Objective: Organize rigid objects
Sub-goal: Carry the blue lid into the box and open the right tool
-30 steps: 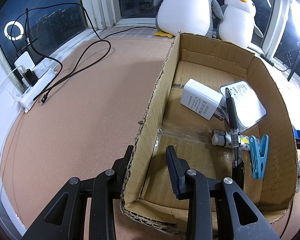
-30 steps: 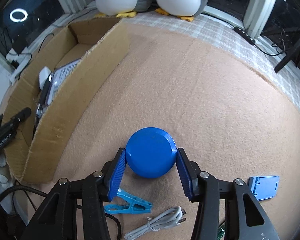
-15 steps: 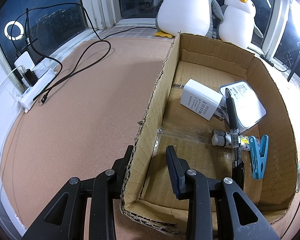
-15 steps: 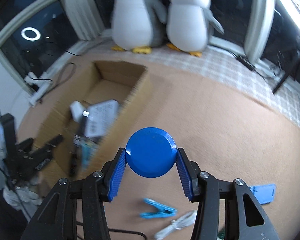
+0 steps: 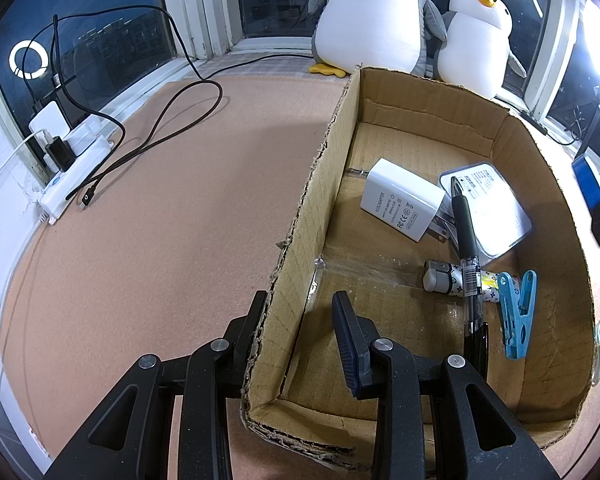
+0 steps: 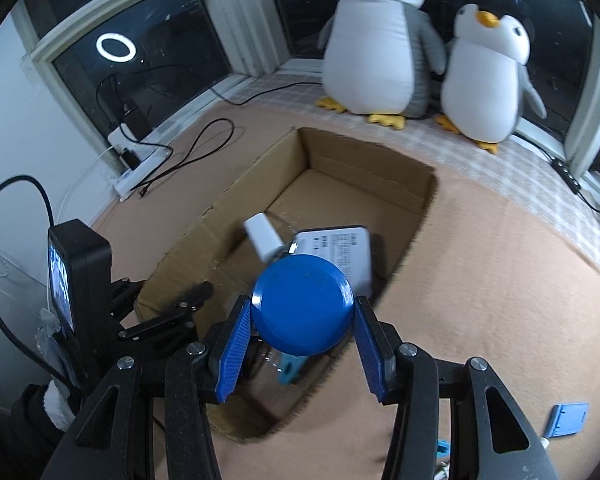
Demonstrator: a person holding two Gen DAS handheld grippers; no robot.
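The right gripper [image 6: 302, 340] clamps a round blue lid [image 6: 302, 305] above the cardboard box [image 6: 416, 196]. At 6 o'clock in the left wrist view, the left gripper [image 5: 300, 320] straddles the box's wall, its fingers spread, one outside and one inside.

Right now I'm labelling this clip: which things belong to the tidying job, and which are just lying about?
Job:
blue round object in the right gripper
cardboard box, its wall between the left gripper fingers
charger, pen, blue clip inside
blue flat piece

Lying about:
plush penguins
power strip
black cable

Blue clip [image 6: 290, 368] half-hidden behind blue disc [image 6: 302, 310]
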